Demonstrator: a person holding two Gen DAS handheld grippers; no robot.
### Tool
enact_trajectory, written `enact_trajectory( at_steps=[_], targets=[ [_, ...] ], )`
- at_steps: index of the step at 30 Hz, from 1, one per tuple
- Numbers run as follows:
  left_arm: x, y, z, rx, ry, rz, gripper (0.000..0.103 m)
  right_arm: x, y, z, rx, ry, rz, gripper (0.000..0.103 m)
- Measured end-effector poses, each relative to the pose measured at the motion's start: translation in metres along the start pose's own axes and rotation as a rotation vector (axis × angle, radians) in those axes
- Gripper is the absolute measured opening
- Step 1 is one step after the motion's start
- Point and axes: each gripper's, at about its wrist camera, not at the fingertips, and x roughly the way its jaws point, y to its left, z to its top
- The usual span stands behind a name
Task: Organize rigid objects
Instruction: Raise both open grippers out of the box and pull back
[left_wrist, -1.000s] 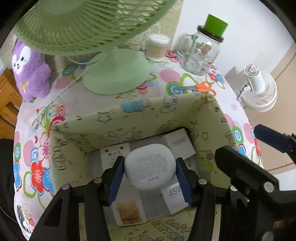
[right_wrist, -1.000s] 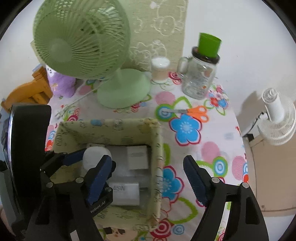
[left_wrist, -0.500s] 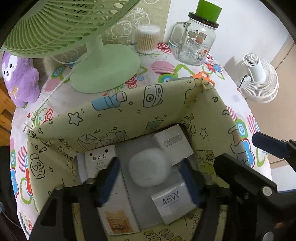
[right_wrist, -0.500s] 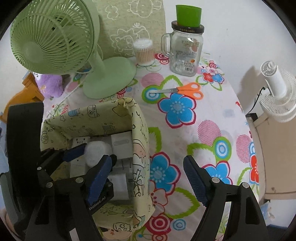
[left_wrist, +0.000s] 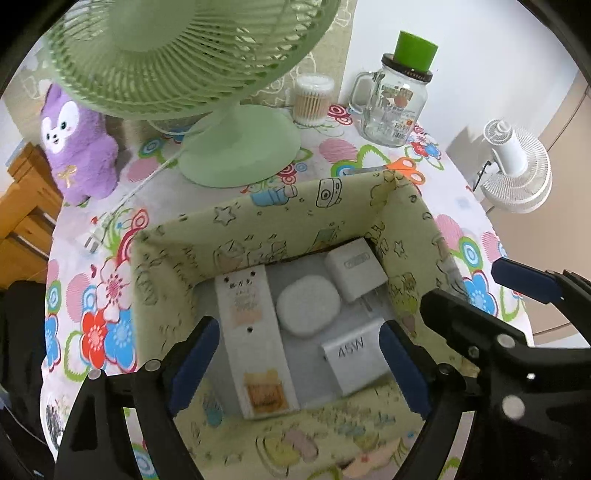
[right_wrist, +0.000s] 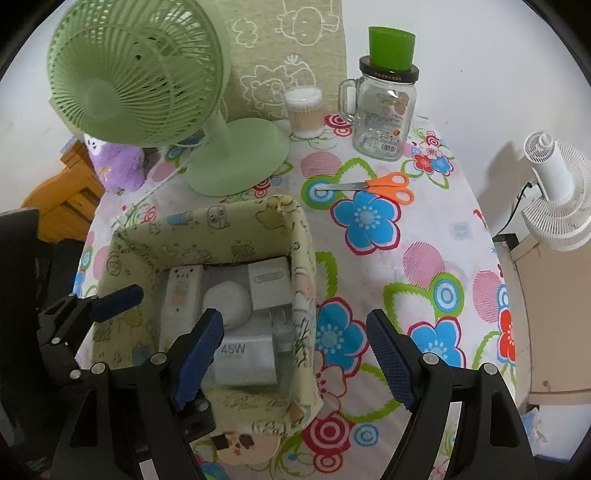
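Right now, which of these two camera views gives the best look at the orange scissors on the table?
The right wrist view: the orange scissors lie fully in sight on the flowered tablecloth, blades and both handles clear. In the left wrist view, the fabric box hides most of them; only the handles peek over its rim.

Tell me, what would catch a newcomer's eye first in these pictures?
Probably the big green fan at the back left of the flowery tablecloth. Next, the cartoon-print fabric box up front, holding white chargers and a round white case. The orange scissors lie right of it, before a glass jar.
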Motion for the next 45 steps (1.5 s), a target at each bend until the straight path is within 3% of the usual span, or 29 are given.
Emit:
enact_trajectory(
  at_steps=[22,45],
  targets=[
    [-0.076,0.009,-0.046,-0.013,-0.086,-0.008,0.098,-0.061,0.032,-0.037,-0.013,-0.078,-0.005,0.091],
    [-0.122,0.01,-0.097,0.042,-0.13,-0.042,0.103,-0.102,0.063,-0.089,-0.002,-0.115,-0.029,0.096]
  ],
)
